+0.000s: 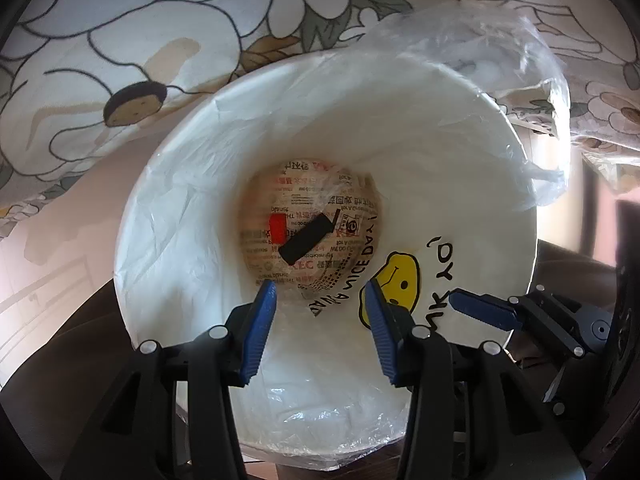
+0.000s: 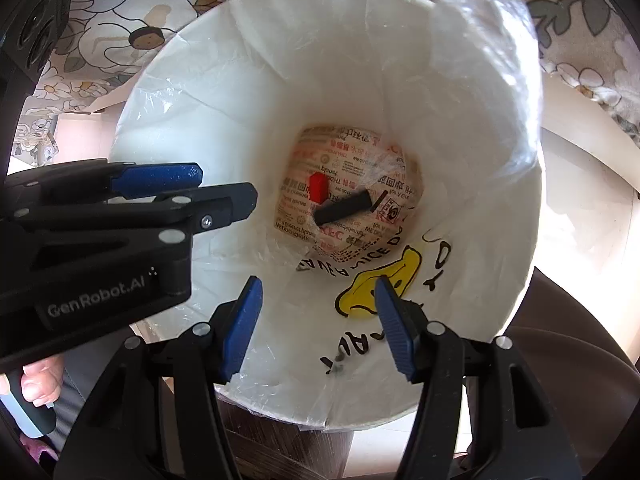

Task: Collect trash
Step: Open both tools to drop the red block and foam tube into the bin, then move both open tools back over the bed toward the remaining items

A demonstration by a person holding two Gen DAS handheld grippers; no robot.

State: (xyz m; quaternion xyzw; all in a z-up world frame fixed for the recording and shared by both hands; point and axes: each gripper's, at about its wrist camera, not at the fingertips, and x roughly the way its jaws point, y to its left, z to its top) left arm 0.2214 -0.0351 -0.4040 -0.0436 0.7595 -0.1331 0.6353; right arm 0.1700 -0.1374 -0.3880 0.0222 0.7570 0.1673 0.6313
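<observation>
Looking down into a white bin (image 1: 192, 208) lined with a thin plastic bag (image 1: 500, 60), both cameras showed its bottom covered by printed wrapping paper (image 1: 308, 196). On that paper lay a black stick-shaped piece (image 1: 310, 236) and, touching it, a small red block (image 1: 277, 229). A yellow smiley face (image 1: 400, 276) with black lettering was printed on the bag's near wall. The left gripper (image 1: 320, 308) and the right gripper (image 2: 318, 312) hovered over the bin's mouth, each with its blue jaws apart and holding nothing. Flowered cloth (image 1: 120, 20) lay behind the bin.
</observation>
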